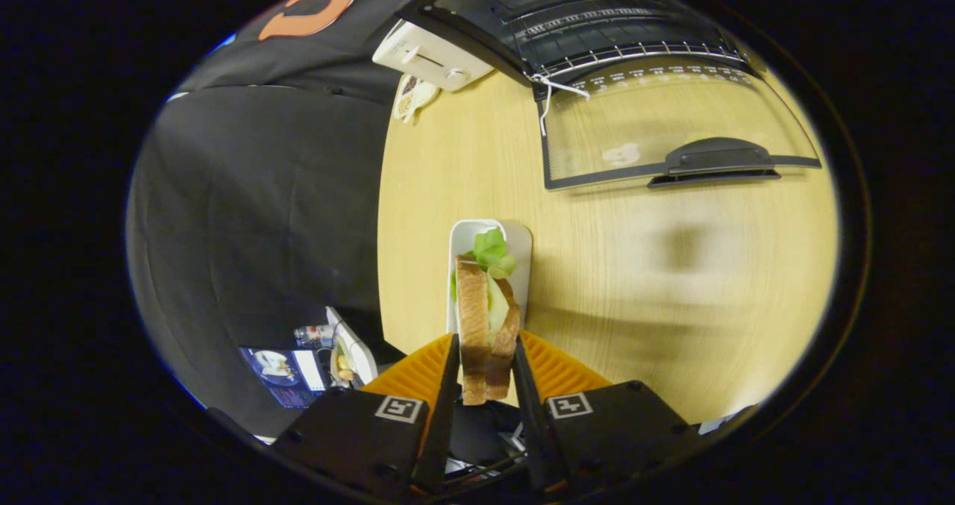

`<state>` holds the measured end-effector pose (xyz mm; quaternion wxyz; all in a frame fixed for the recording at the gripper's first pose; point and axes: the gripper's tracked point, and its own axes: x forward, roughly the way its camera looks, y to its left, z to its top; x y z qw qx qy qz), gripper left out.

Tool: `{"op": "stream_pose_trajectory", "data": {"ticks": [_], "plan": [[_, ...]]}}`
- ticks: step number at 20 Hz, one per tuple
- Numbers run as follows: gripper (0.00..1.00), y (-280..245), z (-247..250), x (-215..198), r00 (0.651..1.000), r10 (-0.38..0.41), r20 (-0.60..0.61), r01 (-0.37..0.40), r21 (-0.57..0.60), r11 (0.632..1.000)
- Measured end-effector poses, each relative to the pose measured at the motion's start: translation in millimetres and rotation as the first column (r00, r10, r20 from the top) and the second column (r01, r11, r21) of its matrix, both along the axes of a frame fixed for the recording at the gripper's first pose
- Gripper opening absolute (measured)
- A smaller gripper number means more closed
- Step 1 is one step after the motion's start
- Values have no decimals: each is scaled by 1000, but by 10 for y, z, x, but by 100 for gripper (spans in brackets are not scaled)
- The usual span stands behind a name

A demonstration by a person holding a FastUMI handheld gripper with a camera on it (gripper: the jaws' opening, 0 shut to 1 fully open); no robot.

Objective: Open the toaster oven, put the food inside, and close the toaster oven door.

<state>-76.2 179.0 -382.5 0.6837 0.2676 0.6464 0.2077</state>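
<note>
Pale wooden table against black cloth booth wall, evenly lit

The claw grips a sandwich above a white tray; beyond them, the toaster oven door lies open on the bench.

I see a wooden table carrying a white toaster at its far corner, with a small patterned item just beside that toaster. Nearer along the table's edge lies a white tray. Below the table sits a laptop.
</note>
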Motion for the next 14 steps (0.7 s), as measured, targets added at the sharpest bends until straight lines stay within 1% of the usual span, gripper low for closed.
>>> {"op": "stream_pose_trajectory", "data": {"ticks": [1, 4, 8, 10, 12, 14], "plan": [[42, -6, -6, -11, 1000, 2, -3, -2, 1, 1000], [38, -29, 65, -27, 1000, 19, 3, -19, 13, 1000], [34, -55, 298, -44, 1000, 12, 20, -14, 56, 998], [33, -76, 495, -34, 1000, -8, 25, 6, 99, 995], [33, -140, 733, 22, 998, -48, 41, 42, 151, 988], [33, -250, 968, 161, 992, -114, 62, 99, 209, 973]]}}
